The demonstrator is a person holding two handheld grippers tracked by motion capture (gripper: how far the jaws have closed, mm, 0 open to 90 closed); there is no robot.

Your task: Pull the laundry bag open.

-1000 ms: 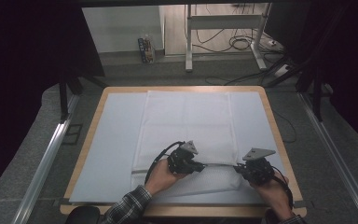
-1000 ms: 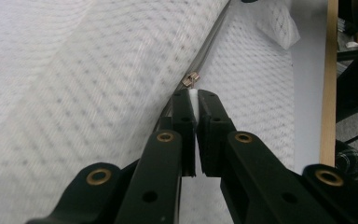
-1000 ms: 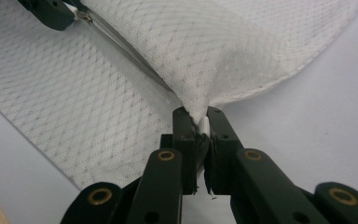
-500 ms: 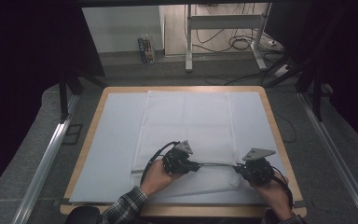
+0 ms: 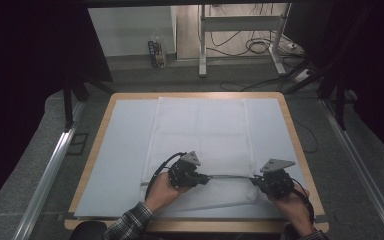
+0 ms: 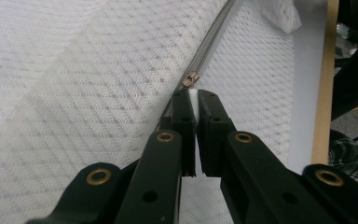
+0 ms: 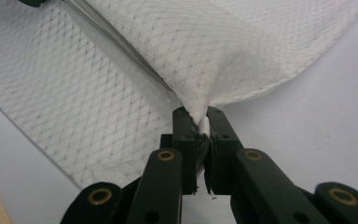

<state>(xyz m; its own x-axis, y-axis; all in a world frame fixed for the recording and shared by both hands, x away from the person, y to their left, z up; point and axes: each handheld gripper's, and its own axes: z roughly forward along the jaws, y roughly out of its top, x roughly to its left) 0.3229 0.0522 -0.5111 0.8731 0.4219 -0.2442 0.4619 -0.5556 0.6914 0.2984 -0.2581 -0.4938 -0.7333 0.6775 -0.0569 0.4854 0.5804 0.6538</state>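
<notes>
White mesh laundry bag (image 5: 200, 135) flat on table, zipper (image 6: 216, 32) along near edge, metal slider (image 6: 190, 78) partway, near-right corner pinched up.

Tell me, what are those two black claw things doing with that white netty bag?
A person is working the zipper of a white mesh bag that lies flat on the table. The left gripper is pinched shut on the white pull tab, just behind the metal zipper slider. The right gripper is shut on the bag's corner, holding the cloth taut. In the high view the zipper runs straight between the two grippers near the table's front edge.
</notes>
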